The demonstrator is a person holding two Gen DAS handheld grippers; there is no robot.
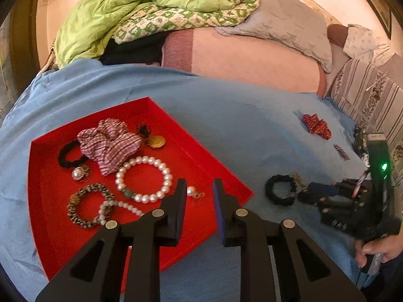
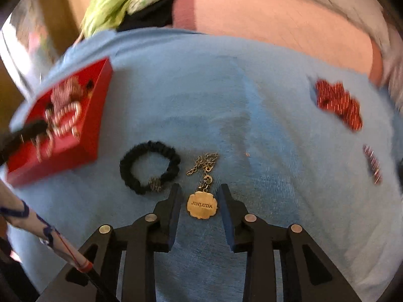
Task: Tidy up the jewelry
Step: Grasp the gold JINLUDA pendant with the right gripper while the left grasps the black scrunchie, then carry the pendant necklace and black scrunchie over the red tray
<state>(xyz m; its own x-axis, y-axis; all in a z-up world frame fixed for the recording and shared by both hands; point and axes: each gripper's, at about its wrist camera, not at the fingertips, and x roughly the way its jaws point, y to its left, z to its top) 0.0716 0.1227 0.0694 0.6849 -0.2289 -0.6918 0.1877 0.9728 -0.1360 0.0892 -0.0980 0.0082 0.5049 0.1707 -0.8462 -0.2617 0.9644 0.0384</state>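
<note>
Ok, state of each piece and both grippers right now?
red tray: on the blue cloth, holding jewelry
pearl bracelet: in tray
striped scrunchie: in tray
black scrunchie: on cloth, outside tray
gold tag pendant: on cloth, between right jaws, untouched
left gripper: open, empty, over tray
right gripper: open, astride pendant

Matt blue cloth (image 2: 252, 125), metal pendant (image 2: 202, 205)

Home bedroom: bed under blue sheet (image 1: 201, 105), rumpled green quilt (image 1: 131, 12), grey pillow (image 1: 289, 25).
</note>
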